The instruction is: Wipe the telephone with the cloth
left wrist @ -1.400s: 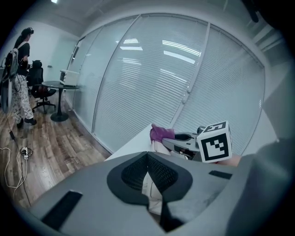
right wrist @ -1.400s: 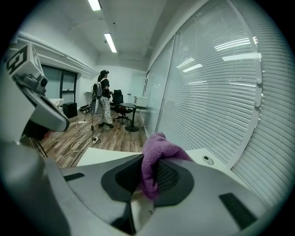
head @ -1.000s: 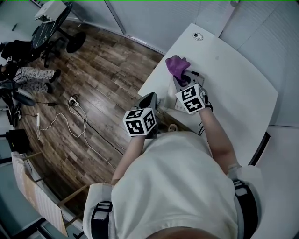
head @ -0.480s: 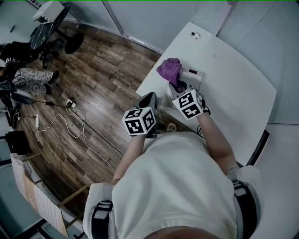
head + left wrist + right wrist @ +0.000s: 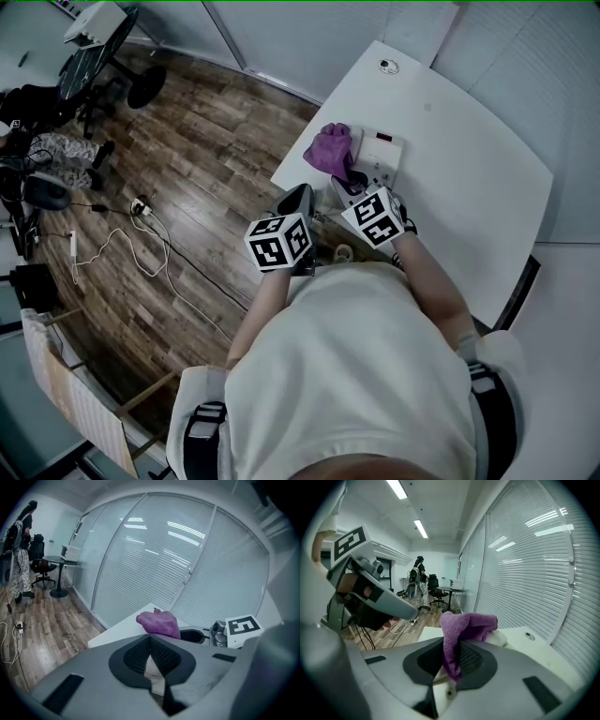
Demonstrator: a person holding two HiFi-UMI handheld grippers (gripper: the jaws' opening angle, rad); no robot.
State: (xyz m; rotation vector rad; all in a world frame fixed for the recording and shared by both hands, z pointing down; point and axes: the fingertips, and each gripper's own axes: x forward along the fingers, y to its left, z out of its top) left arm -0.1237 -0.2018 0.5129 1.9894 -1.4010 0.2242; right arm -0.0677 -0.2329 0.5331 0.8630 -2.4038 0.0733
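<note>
The right gripper [image 5: 449, 670] is pinching the purple cloth [image 5: 465, 623] tight between its 2 jaws. The cloth is bunching up in a lump against the left side of the white telephone [image 5: 382, 148]. The telephone is sitting on the white table [image 5: 469, 178], close to the table's left edge.

The left gripper [image 5: 152, 670] is squeezing shut with nothing in it. It is hanging by the table's edge and is not touching the telephone.

Here is what could be going wrong:

1. Nothing is holding the telephone down. A hard push with the cloth could be sliding it along, and a push to the left could be sending it off the edge to the floor.
2. The cloth is lumping up high. The hard jaws under it could be bumping or scratching the telephone instead of the soft cloth rubbing it.
3. The cloth could be catching on the telephone and pulling out of the jaws.
</note>
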